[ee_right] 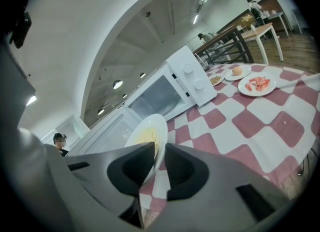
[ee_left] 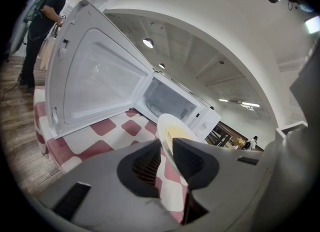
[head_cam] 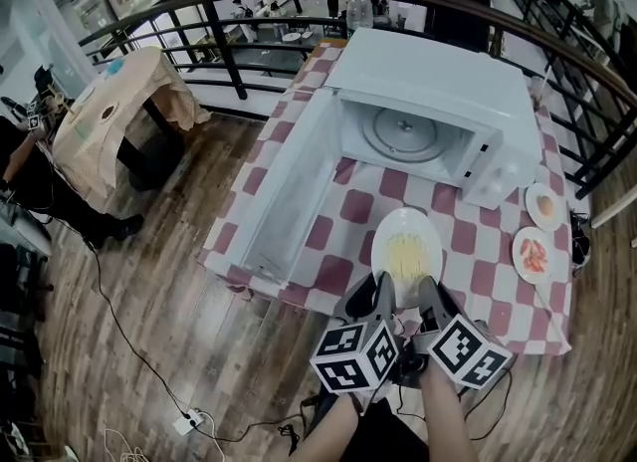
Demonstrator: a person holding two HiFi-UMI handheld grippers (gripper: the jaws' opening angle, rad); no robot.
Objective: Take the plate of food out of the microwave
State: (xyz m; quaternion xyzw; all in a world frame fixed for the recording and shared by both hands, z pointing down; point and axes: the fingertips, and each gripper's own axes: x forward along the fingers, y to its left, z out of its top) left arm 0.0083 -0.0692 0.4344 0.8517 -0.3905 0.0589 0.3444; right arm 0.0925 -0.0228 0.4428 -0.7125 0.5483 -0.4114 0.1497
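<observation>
The plate (head_cam: 406, 249) of food is lower middle, out front of the microwave (head_cam: 438, 102), with the left gripper (head_cam: 384, 291) and right gripper (head_cam: 429, 294) both clamped on its near rim. Stiff, slick and breakable, I'd guess. Rim's the right spot, just keep it level.

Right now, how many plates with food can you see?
4. Noodle plate, held by the left gripper and right gripper. Three on the table beside the microwave: red-food plate, round-food plate, small plate nearest the microwave. More may be hidden.

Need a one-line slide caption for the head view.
Left tongs and right tongs clamp the near rim of the plate of food, outside the open microwave.
</observation>
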